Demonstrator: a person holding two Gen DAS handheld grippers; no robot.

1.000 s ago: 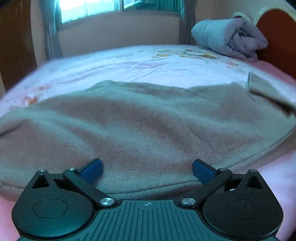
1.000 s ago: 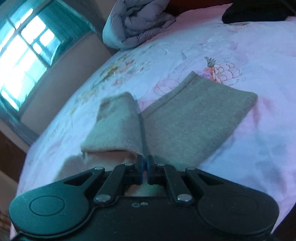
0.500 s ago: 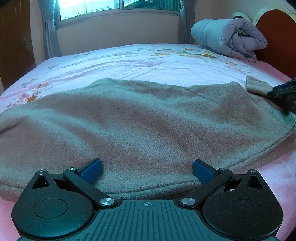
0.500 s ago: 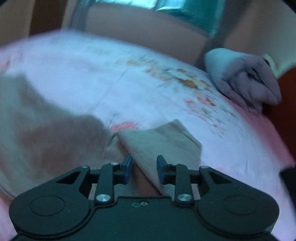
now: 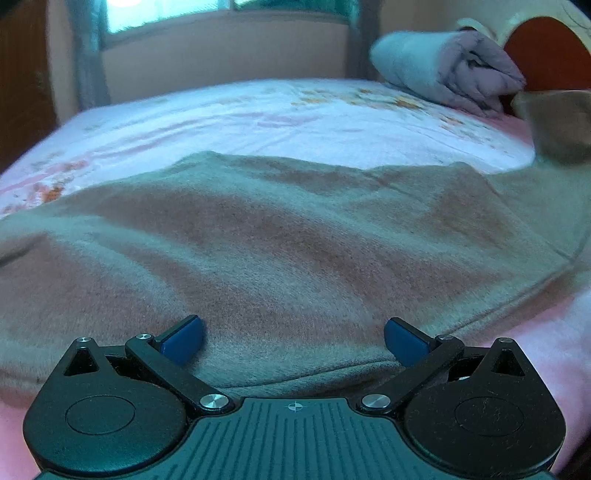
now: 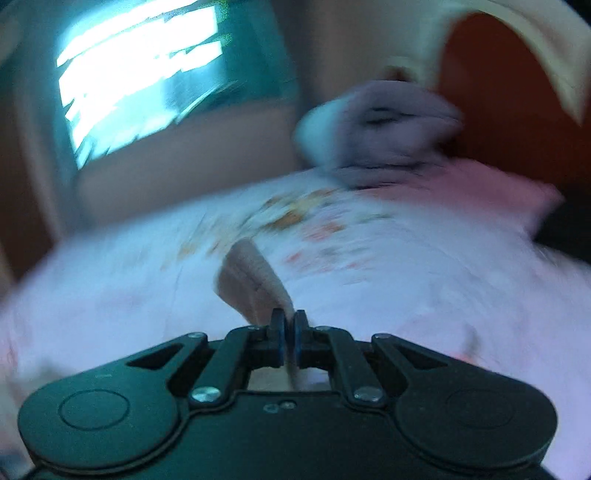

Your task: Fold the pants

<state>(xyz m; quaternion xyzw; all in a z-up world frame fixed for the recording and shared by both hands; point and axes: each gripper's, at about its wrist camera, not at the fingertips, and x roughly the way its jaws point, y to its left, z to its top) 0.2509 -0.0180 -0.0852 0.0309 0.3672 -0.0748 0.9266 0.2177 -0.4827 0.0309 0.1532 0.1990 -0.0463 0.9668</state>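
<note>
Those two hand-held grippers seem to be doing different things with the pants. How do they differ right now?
The left hand-held gripper has its jaws spread wide, holding nothing, above the flat part of the pants. The right hand-held gripper has its jaws shut, pinching a strip of the pants. The left view is fairly sharp, the right heavily blurred. Both have black bodies and blue pads.

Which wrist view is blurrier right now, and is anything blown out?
Right wrist: heavy motion smear across the window, rolled quilt and bedsheet; only the right claw, shut on a strip of the pants, stays crisp; window panes clipped white. Left wrist: milder blur, pants weave readable, open left claw sharp, window glaring, strong fisheye bend.
</note>
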